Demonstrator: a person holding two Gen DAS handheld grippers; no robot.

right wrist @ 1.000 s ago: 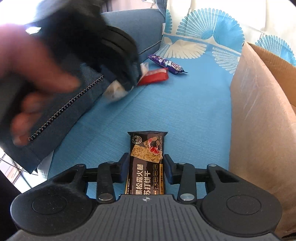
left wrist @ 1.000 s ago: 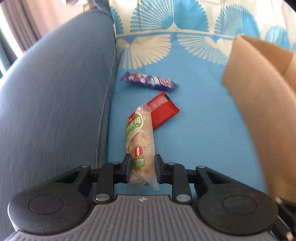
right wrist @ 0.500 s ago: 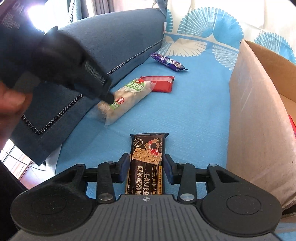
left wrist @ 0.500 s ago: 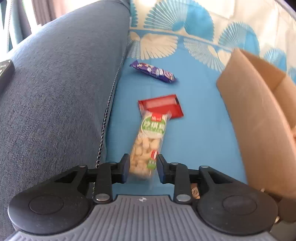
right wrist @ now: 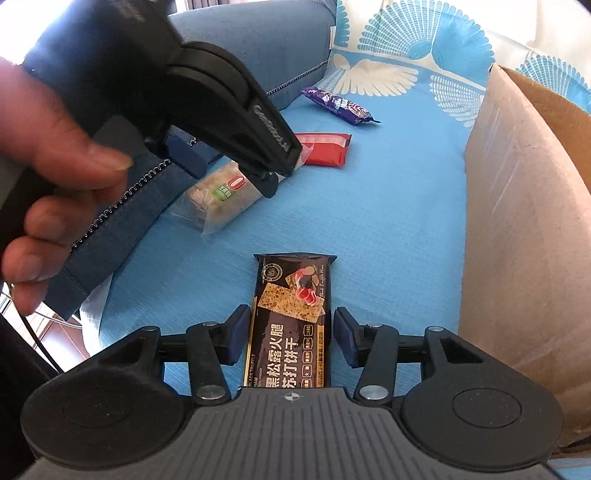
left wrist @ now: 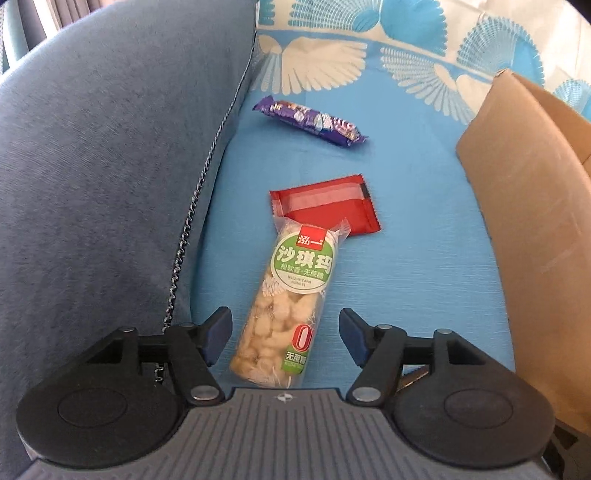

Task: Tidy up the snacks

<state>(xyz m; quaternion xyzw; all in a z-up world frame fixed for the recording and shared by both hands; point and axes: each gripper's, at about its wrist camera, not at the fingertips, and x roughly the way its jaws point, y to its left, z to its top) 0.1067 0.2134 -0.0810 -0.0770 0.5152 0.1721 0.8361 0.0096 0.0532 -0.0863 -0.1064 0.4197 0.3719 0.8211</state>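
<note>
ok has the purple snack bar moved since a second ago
No. The purple snack bar still lies just below the white fan print, beyond the red packet.

A home living room, shown by a sofa: a dark blue upholstered cushion [left wrist: 110, 177] with a zipper along its seam sits at the left edge of a seat spread with a bright blue cover [left wrist: 417, 236] printed with white and blue fan shapes. Curtains [left wrist: 40, 18] hang behind the cushion, and a cardboard box [right wrist: 524, 229] stands at the seat's right edge.
</note>
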